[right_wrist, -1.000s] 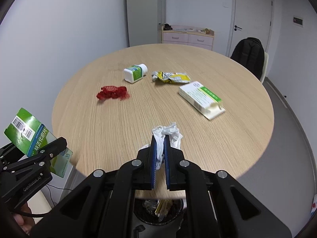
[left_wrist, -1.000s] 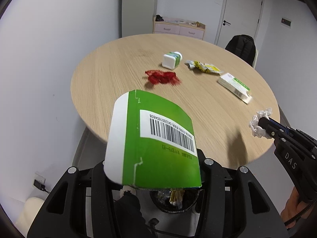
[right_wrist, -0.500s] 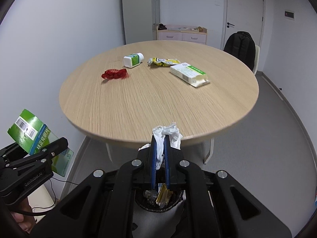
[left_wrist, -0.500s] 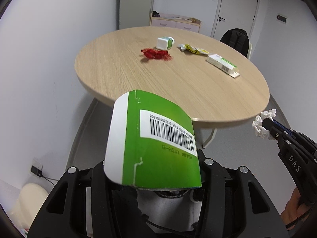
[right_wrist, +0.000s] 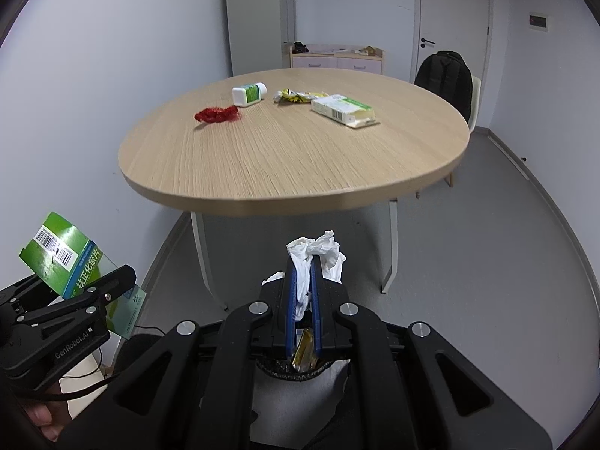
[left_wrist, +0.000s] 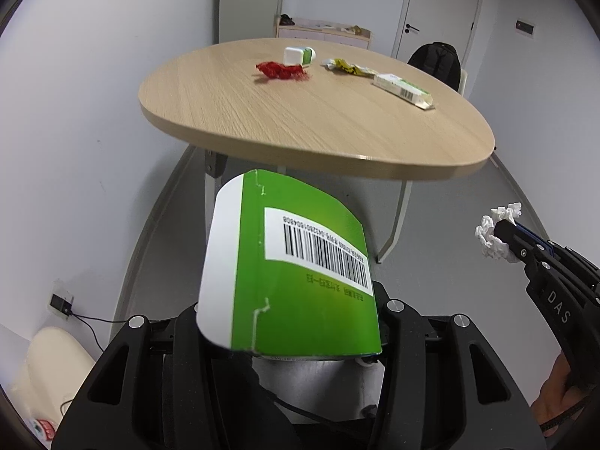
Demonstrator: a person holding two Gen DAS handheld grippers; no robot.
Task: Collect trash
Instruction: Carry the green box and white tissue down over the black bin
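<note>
Green carton (left_wrist: 300, 273) is clamped in the left gripper (left_wrist: 288, 341), held off the near edge of the round wooden table (left_wrist: 318, 120) and lower than its top; white side panel, white barcode label on the green face, digits too small to read. Same carton in the right wrist view (right_wrist: 62, 253) shows white Chinese characters down a green-blue side; I can't make them out reliably. The left gripper body (right_wrist: 56, 322) there reads "GenRobot.AI". Crumpled white tissue (right_wrist: 315, 258) is pinched between the blue pads of the right gripper (right_wrist: 302, 292), jaws nearly together on it, also off the table's near edge and lower than its top. From the left wrist view that gripper (left_wrist: 513, 236) carries "DAS" on its side, tissue (left_wrist: 495, 232) bunched at the tip. Directly under the right gripper: a dark-rimmed bin (right_wrist: 296, 369) with a white liner, a yellowish wrapper visible inside. On the table, far side: red crumpled scrap (right_wrist: 217, 114), white bottle with a green label lying on its side (right_wrist: 249, 93) just behind it, yellow wrapper (right_wrist: 300, 96) right of the bottle, and a white-and-green box (right_wrist: 343, 110) next to that with a barcode on its end, print unreadable. Beyond the table: black backpack on a chair (right_wrist: 444, 78), low pink-fronted cabinet (right_wrist: 335, 58), white door (right_wrist: 453, 18).
</note>
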